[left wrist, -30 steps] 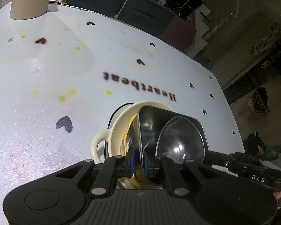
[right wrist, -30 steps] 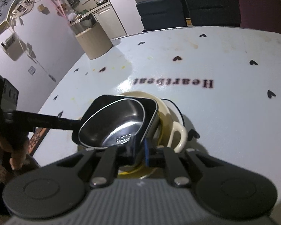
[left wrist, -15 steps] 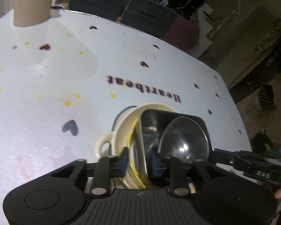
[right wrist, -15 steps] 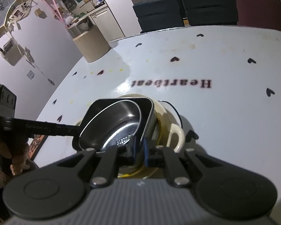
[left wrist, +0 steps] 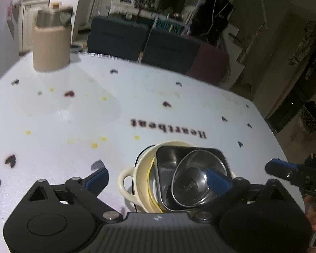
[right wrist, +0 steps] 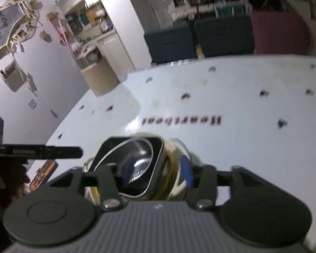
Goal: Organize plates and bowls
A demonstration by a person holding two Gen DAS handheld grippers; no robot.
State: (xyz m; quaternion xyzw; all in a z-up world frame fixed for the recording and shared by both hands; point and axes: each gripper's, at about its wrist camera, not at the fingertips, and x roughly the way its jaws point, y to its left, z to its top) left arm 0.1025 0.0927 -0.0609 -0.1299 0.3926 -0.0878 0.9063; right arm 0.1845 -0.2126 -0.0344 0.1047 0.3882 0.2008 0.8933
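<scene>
Two steel bowls sit nested inside a cream handled bowl on the white table, just below its "Heartbeat" lettering. Left gripper and right gripper jaws are opening, straddling the stack without pressing it. Beyond the lettering: a beige canister at the far edge, then dark chairs.

**Both grippers spreading, nothing pinched**

The left black two-finger gripper with blue pads has its jaws opening, spread very wide, pads pressing on nothing. The right black two-finger gripper with blue pads also has its jaws opening, narrower than the left, its pads clear of any contact. Both point steeply downward. A hand grips the right gripper's handle; another hand holds the left one's.
</scene>
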